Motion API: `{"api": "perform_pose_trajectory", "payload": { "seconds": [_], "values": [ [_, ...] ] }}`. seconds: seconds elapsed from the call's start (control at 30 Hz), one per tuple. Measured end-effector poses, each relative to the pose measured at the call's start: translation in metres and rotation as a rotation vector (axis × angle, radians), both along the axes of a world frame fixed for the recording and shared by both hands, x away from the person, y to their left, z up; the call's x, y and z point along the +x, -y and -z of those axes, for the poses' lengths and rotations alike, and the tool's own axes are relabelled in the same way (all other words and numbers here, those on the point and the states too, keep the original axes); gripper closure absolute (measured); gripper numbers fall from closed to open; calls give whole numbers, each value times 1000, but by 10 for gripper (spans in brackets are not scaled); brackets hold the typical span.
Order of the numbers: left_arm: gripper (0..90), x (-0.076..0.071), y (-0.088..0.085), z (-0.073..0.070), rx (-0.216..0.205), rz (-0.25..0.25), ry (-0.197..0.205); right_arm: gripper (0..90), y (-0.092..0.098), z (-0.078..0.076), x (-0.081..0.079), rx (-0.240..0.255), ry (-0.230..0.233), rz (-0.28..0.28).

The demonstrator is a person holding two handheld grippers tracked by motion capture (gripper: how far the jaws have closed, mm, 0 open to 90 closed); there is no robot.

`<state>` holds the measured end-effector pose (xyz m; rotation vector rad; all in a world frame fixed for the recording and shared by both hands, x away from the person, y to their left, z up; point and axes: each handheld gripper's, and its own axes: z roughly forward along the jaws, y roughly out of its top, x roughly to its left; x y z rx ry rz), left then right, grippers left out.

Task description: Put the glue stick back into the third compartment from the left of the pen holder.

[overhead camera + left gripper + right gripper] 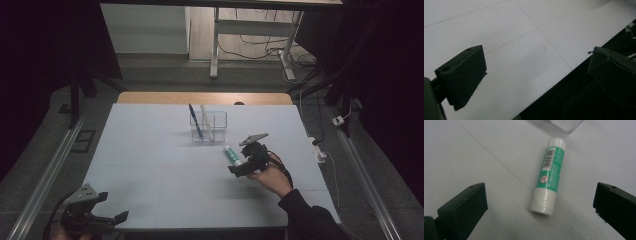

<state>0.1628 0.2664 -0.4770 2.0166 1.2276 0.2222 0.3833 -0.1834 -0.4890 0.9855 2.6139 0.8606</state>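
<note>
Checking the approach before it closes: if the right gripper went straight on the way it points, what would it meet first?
Most likely the glue stick, which lies flat on the table between the open jaws of the right gripper. The clear holder stands beyond it. Depth is hard to judge.

Both hand-held tools are matt black throughout. The right gripper (pixel 239 161) carries a grey three-cornered plate (pixel 253 138) on top, and a black cable loops from its rear beside the hand. The right hand (pixel 272 177) emerges from a dark long sleeve (pixel 310 217). The left gripper (pixel 114 206) bears a like grey plate with small holes. Its jaws, in the left gripper view, are blocky black pads (pixel 464 75) with screw holes along the upper edge.
</note>
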Motion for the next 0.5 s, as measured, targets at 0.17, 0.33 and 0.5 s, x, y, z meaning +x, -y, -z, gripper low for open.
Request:
{"api": "perform_pose_trajectory", "payload": {
  "seconds": [0.17,0.33,0.5],
  "values": [
    [19,0,0,0,2,1,0,25,-3,11,2,-52,-4,13],
    [20,0,0,0,1,2,0,154,-3,17,5,-83,-38,52],
    [20,0,0,0,5,3,0,311,-3,20,5,-95,-52,58]
  ]
}}
